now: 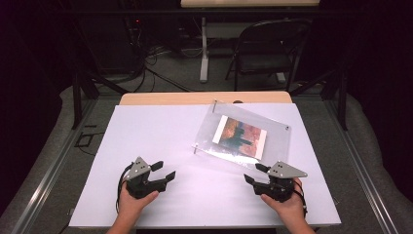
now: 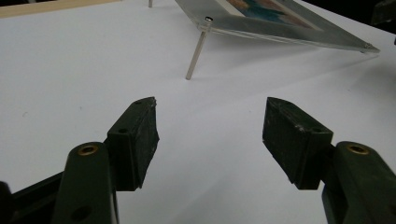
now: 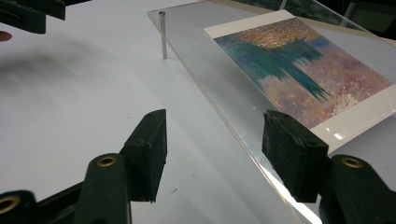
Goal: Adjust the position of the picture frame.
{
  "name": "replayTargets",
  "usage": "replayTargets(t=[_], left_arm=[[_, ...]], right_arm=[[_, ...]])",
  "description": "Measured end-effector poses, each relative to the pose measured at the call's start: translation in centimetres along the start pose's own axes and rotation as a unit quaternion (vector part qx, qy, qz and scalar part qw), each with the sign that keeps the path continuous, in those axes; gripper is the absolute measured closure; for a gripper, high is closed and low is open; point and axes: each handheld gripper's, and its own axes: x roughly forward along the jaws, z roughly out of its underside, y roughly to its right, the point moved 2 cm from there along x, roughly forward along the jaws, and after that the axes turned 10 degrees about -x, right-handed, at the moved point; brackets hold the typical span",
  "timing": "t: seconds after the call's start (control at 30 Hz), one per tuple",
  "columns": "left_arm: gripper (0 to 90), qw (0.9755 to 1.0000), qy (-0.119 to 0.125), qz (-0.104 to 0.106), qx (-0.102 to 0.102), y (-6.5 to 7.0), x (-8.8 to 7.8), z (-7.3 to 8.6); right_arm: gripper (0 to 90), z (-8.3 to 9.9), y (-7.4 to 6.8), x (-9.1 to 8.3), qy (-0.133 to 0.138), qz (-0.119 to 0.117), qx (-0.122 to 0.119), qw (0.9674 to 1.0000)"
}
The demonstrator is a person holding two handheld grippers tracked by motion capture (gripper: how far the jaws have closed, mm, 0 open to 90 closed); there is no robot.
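Clear acrylic makes the frame hard to read: in the high view its edges almost vanish against the white surface, and a glare streak blurs its near left part. It lies right of centre, tilted, its far side raised on thin metal posts. A print of teal, orange and pink sits inside it, with a white border; what it depicts cannot be told. In the left view the frame is cut off by the top edge, and the print shows there as a sliver.

Left tongs sit at the near left of the surface, spread wide with nothing between them, well apart from the frame. Right tongs sit at the near right, also spread and gripping nothing; the frame's near edge runs between them in the right view, but whether a pad touches it cannot be told. Both hands are cut off at the bottom of the high view.

Beyond the surface, a folding chair, a table leg and loose cables stand in deep shadow, details lost. Nothing lies between either tongs and the frame.
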Motion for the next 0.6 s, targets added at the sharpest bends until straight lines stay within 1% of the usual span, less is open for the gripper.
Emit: replayTargets(t=[0.03,0.07,0.13,0.17,0.2,0.23,0.3,0.33,0.37,0.4,0.43,0.47,0.57,0.6], left_arm=[[35.6,1.0,0.0,0.0,0.0,0.0,0.0,0.0],[36.5,1.0,-0.003,0.002,-0.008,-0.2,0.5,-0.3],[37.9,0.9999,-0.006,0.003,-0.012,-0.2,0.8,-0.4],[38.9,0.9997,-0.014,0.004,-0.021,-0.4,1.3,-0.8],[39.8,0.9997,-0.014,0.004,-0.021,-0.4,1.3,-0.8],[40.9,0.9996,-0.012,0.007,-0.026,-0.5,1.7,-1.0],[41.6,0.9994,-0.013,0.011,-0.031,-0.6,2.3,-1.4],[41.9,0.9995,-0.012,0.011,-0.029,-0.7,2.7,-1.6],[42.2,0.9994,-0.013,0.014,-0.03,-0.7,3.3,-2.0],[42.2,0.9994,-0.013,0.014,-0.03,-0.7,3.3,-2.0],[42.2,0.9993,-0.013,0.014,-0.031,-0.6,3.7,-2.1],[42.2,0.9994,-0.014,0.013,-0.028,-0.6,4.4,-2.4],[42.3,0.9995,-0.019,0.014,-0.022,-0.5,5.3,-2.7],[42.6,0.9995,-0.019,0.014,-0.022,-0.5,5.3,-2.7]], right_arm=[[40.3,0.0,0.0,0.0,0.0,0.0,0.0,1.0],[40.9,0.0,0.0,-0.1,0.001,0.0,-0.001,1.0],[41.2,0.0,0.0,-0.1,0.001,0.001,-0.001,1.0],[41.8,0.0,0.0,-0.1,0.0,0.002,0.0,1.0],[41.8,0.0,0.0,-0.1,0.0,0.002,0.0,1.0],[42.0,0.0,0.2,-0.2,0.004,0.002,0.003,1.0],[42.1,0.0,0.2,-0.3,0.001,0.002,0.005,1.0],[42.1,0.0,0.3,-0.3,0.002,0.001,0.008,1.0],[42.1,0.1,0.4,-0.3,0.003,0.001,0.012,0.9999],[42.1,0.1,0.4,-0.3,0.003,0.001,0.012,0.9999],[42.0,0.2,0.5,-0.4,0.003,0.001,0.015,0.9999],[42.0,0.2,0.6,-0.4,0.003,0.001,0.017,0.9998],[42.0,0.2,0.8,-0.5,0.006,0.003,0.022,0.9997],[42.0,0.2,0.8,-0.5,0.006,0.003,0.022,0.9997]])
